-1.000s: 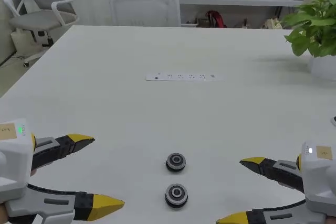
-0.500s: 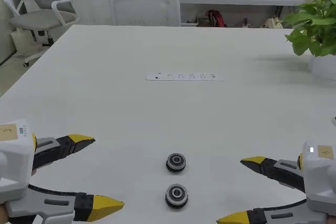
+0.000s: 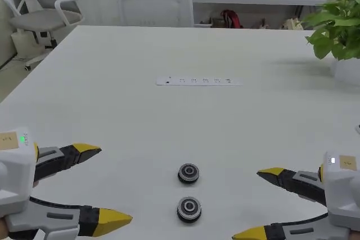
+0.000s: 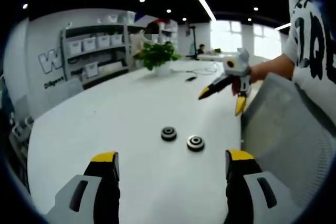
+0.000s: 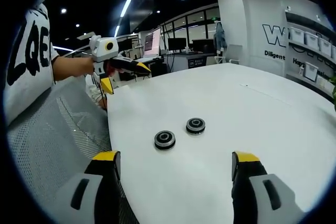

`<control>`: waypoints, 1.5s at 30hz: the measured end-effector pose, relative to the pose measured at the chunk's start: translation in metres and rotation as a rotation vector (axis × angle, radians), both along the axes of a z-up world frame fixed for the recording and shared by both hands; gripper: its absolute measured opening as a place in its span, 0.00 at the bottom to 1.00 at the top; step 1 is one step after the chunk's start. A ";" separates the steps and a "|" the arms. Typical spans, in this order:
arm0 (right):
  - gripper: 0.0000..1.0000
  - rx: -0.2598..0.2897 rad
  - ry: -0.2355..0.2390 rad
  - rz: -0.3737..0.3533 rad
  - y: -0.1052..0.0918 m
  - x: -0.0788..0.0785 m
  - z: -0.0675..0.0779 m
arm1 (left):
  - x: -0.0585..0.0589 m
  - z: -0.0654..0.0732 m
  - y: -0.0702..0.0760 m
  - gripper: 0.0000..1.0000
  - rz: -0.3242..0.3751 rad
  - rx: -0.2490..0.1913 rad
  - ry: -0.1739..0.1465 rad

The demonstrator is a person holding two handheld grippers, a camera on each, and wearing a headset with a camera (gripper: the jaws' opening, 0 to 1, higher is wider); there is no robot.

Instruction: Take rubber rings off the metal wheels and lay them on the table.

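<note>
- Nothing has shifted since the earlier frame: two small black-ringed metal wheels, the far wheel [image 3: 188, 173] and the near wheel [image 3: 189, 208], sit close together near the front edge of the white table [image 3: 169, 116].
- The yellow-tipped left gripper [image 3: 112, 184] and right gripper [image 3: 247, 203] flank them, jaws spread and empty.
- Ring removal looks unstarted; the next move likely calls for pinning one wheel and peeling its ring.

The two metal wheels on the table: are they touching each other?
Apart. The head view shows a strip of table between the far wheel and the near wheel.
</note>
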State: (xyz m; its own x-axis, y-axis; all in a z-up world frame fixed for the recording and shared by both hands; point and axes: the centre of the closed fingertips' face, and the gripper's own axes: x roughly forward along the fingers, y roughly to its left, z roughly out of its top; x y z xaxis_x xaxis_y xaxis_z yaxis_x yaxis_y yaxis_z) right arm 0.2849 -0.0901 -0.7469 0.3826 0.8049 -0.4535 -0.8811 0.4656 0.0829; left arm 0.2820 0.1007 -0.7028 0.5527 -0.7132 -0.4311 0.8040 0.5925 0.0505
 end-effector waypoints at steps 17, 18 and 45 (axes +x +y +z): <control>0.81 -0.012 -0.006 0.012 0.000 -0.001 -0.003 | 0.003 -0.002 -0.004 0.83 -0.037 0.034 -0.018; 0.81 -0.014 -0.006 0.013 0.000 -0.001 -0.003 | 0.003 -0.002 -0.004 0.83 -0.037 0.034 -0.018; 0.75 -0.049 -0.025 0.061 0.004 0.000 -0.011 | 0.005 -0.017 -0.022 0.81 -0.132 0.058 -0.002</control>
State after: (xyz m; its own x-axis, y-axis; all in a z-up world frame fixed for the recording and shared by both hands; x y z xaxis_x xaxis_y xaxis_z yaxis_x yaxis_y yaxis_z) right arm 0.2847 -0.0860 -0.7579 0.3458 0.8039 -0.4839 -0.9093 0.4143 0.0385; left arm 0.2874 0.0786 -0.7197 0.4569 -0.7535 -0.4728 0.8745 0.4779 0.0836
